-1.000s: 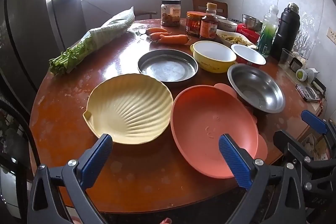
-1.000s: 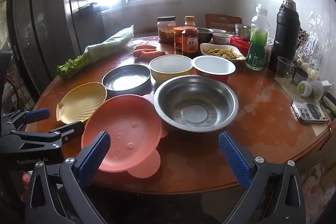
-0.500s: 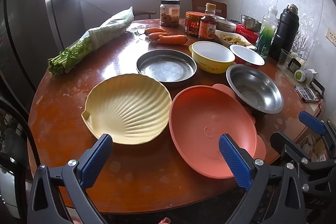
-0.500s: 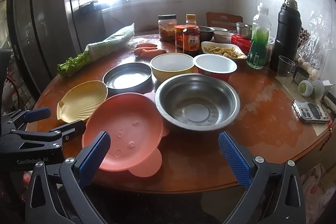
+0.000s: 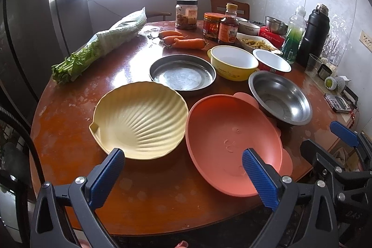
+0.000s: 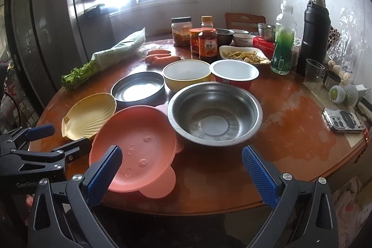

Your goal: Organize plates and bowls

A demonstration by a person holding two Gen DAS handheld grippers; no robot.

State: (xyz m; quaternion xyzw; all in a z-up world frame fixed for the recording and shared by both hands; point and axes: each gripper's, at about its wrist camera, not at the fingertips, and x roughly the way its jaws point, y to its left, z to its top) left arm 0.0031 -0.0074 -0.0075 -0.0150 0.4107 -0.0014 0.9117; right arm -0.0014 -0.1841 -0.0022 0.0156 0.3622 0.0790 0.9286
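Both grippers stand wide open and empty at the near edge of the round table (image 5: pixel 69 131). The left gripper (image 5: pixel 183 174) faces the gap between the shell plate (image 5: pixel 139 117) and the pink plate (image 5: pixel 232 141); the right gripper (image 6: pixel 181 171) faces the pink plate and the steel bowl (image 6: pixel 215 113).

Layout of the ware: shell plate and pink plate lie side by side at the front, rims just beside each other. The steel bowl sits to the right, and its rim appears to overlap the pink plate's ear, though contact cannot be confirmed from either view. Behind them are the steel pan (image 5: pixel 182 72), the yellow bowl (image 5: pixel 233 62) and the red bowl (image 5: pixel 272 63), the two bowls rim to rim. Nothing is stacked yet, so the task is judged to be at its start.

Recommended handling of the first pick:
- Take the near rim of a front plate; both are shallow and offer a thin edge at the table's front.
- Slide one finger under the rim, the other over it, and close fully before lifting.
- If the pink plate goes first, draw it toward the edge so its ear is free of the steel bowl.
- Stack flat ware on flat ware, and nest the bowls separately, largest at the bottom.

Risk: the plates are smooth and may slip or tilt from a shallow bite. The carrots (image 5: pixel 183 40) and jars behind are well apart from the work.
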